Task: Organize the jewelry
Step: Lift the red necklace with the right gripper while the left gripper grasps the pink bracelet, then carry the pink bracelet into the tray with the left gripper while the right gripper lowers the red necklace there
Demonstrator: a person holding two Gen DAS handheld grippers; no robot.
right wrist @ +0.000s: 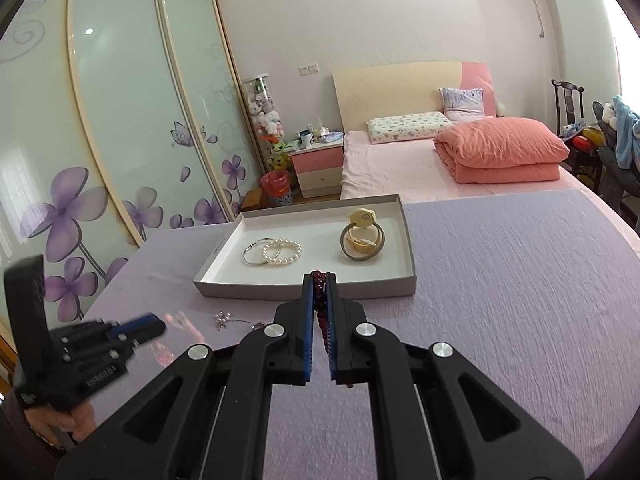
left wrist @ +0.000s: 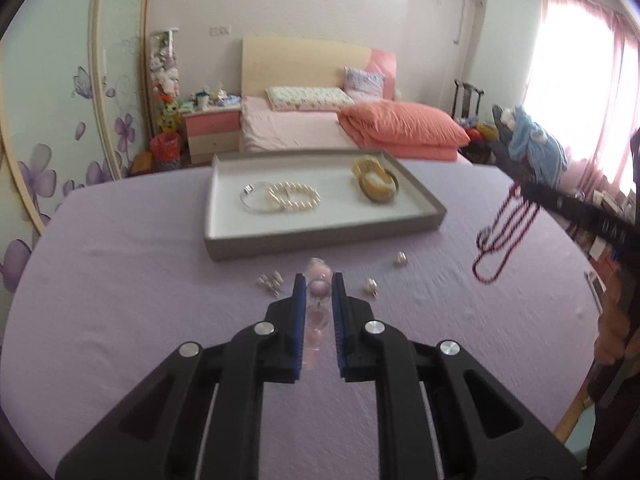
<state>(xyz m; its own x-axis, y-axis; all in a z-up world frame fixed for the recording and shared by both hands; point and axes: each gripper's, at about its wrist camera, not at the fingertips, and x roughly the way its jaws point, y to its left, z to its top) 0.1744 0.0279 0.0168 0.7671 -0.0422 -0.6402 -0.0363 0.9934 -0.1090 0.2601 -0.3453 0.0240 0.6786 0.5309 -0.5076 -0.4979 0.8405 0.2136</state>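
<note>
A: What did the left gripper (left wrist: 319, 286) have hold of?

B: A pink bead bracelet (left wrist: 318, 294). The jaws were nearly closed, with one translucent bead pinched between the blue pads and the rest of the strand hanging below, blurred. The right gripper (right wrist: 319, 280) was shut tight on a dark red bead necklace (right wrist: 320, 320), whose loops dangled at three o'clock in the left camera's view.

A: And where was it all meant to go?

B: Into the grey tray (left wrist: 320, 236), I'd judge. It sat at twelve o'clock from both grippers on the lilac cloth (left wrist: 140, 300).

A: What could have gone wrong?

B: The pink strand hung from a single round bead. A jolt could have rolled that bead out of the pads and dropped it short of the tray. The red necklace hung long, so a low carry might have snagged its loops on the tray's near wall or dragged them across the pieces inside.

A: Counts?

B: Three pieces in the tray: one silver bangle (left wrist: 253, 197), one pearl bracelet (left wrist: 295, 197) touching it, and one yellow watch (left wrist: 376, 178) at the tray's two o'clock. On the cloth lay three small pale items: a cluster (left wrist: 272, 282) at ten o'clock from the left fingertips, and two single pieces (left wrist: 371, 286) (left wrist: 400, 258) at two o'clock, too small to identify.
</note>
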